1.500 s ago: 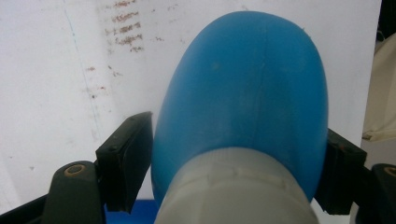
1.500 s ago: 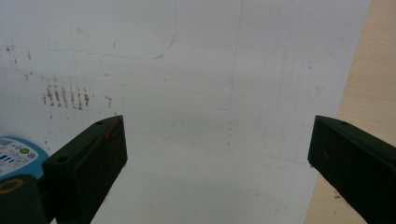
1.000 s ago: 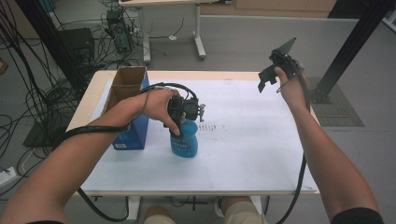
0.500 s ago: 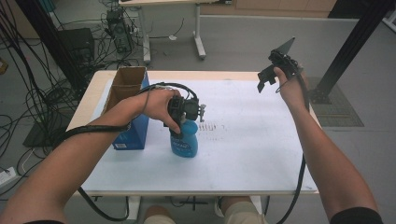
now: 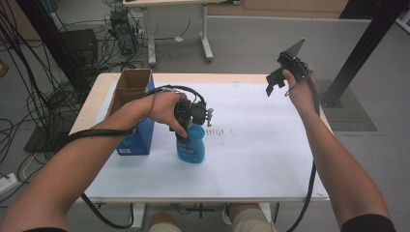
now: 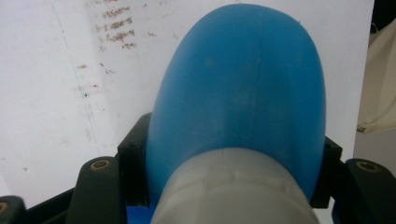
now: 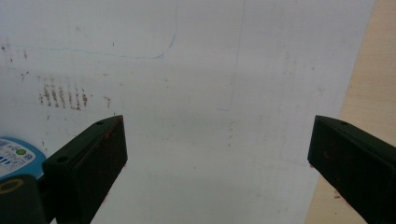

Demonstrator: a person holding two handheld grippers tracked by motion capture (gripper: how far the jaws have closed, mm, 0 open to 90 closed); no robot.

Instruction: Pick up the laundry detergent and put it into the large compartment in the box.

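Item: blue bottle (image 5: 192,145), upright on the table (image 5: 251,159) beside a cardboard box (image 5: 131,87), neck clenched in left tongs (image 5: 186,126); right tongs (image 5: 283,72) released, aloft; risk: rounded shoulder slipping, toppling when lifted.

A pale wooden worktop (image 5: 96,92) covered with a white sheet (image 5: 261,159) stands on a grey floor (image 5: 251,48), with tangled black cables (image 5: 29,111) at left, another white-legged table (image 5: 205,34) behind, and a black metal post (image 5: 367,48) at right.
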